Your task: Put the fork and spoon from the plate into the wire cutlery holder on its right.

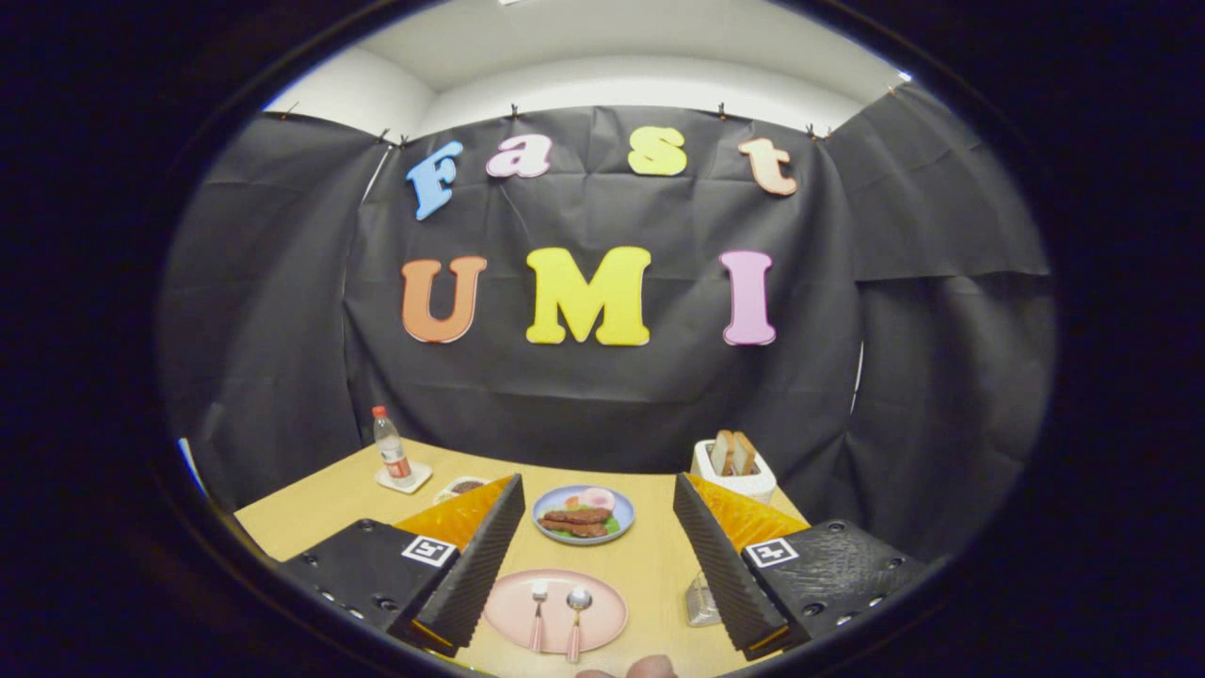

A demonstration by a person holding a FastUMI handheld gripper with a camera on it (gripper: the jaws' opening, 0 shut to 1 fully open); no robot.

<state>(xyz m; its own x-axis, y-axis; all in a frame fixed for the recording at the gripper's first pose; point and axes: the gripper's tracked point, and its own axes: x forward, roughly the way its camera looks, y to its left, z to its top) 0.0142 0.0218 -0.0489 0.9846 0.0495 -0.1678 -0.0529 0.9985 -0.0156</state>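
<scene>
- Gripper (595,556) in the lower centre of the frame; fingers spread wide, nothing between the pads; each finger (480,565) a ribbed wedge on a flat block carrying a square marker tag.
- Pink plate (602,617) lies between the fingers at the lower centre; round, smooth, shallow rim; its left edge runs just beside the left finger, its right edge stands apart from the right finger with bare table between.
- Fork (538,612) and spoon (575,617) lie side by side on the plate, apart from each other, handles toward the bottom edge; metal heads, pink handles.
- Wire cutlery holder (701,603) sits right of the plate, partly hidden behind the right finger; thin and see-through, detail too small to tell.
- Part of a hand (650,668) shows at the bottom edge, below the plate.
- Table (659,565): pale wood, smooth; an open strip runs up the centre beyond the pink plate.
- Blue plate (541,513) at mid-frame beyond the fingers, holding food; round.
- White toaster (748,485) at right of centre, two slices upright in it, near the table's far edge.
- Bottle (391,452) with red cap at left, upright on a small square coaster (414,482); a small dish (461,487) just right of it, partly behind the left finger.
</scene>
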